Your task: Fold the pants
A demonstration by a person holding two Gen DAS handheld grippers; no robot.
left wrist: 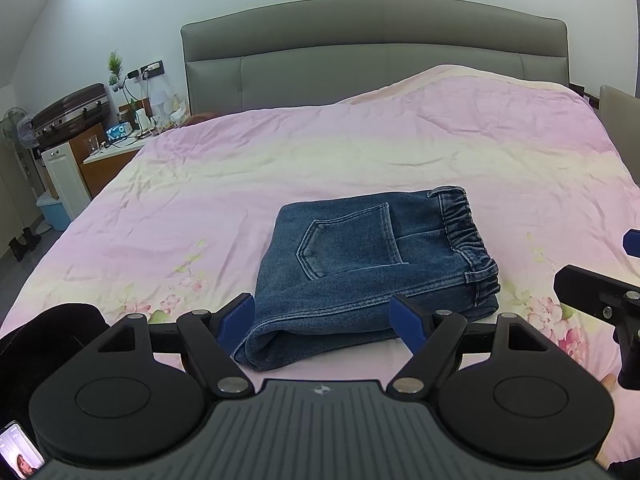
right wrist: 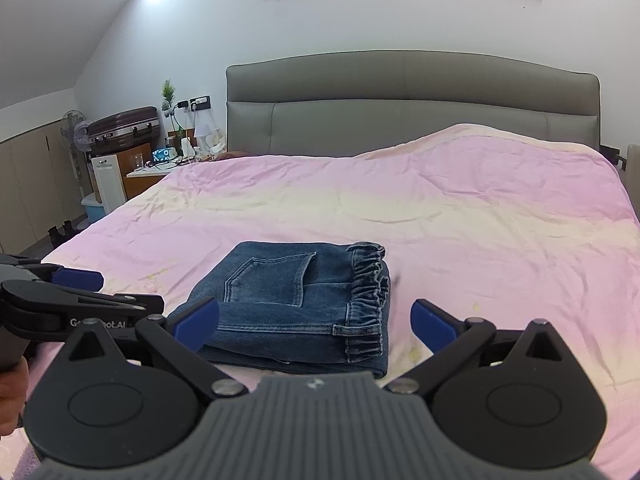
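Blue denim pants [left wrist: 368, 268] lie folded into a compact rectangle on the pink bed cover [left wrist: 280, 152], back pocket up, elastic waistband at the right. They also show in the right wrist view [right wrist: 296, 304]. My left gripper [left wrist: 326, 320] is open and empty, just in front of the pants' near edge. My right gripper [right wrist: 316, 320] is open and empty, above the near edge of the pants. The right gripper's body shows at the right edge of the left wrist view [left wrist: 600, 300]; the left gripper shows at the left of the right wrist view [right wrist: 72, 300].
A grey padded headboard [left wrist: 372, 48] stands at the far end. A cluttered nightstand [left wrist: 120, 144], a suitcase [left wrist: 72, 108] and a fan [left wrist: 20, 132] stand left of the bed. A phone [left wrist: 18, 456] lies at the lower left. The duvet bulges at the far right [left wrist: 480, 92].
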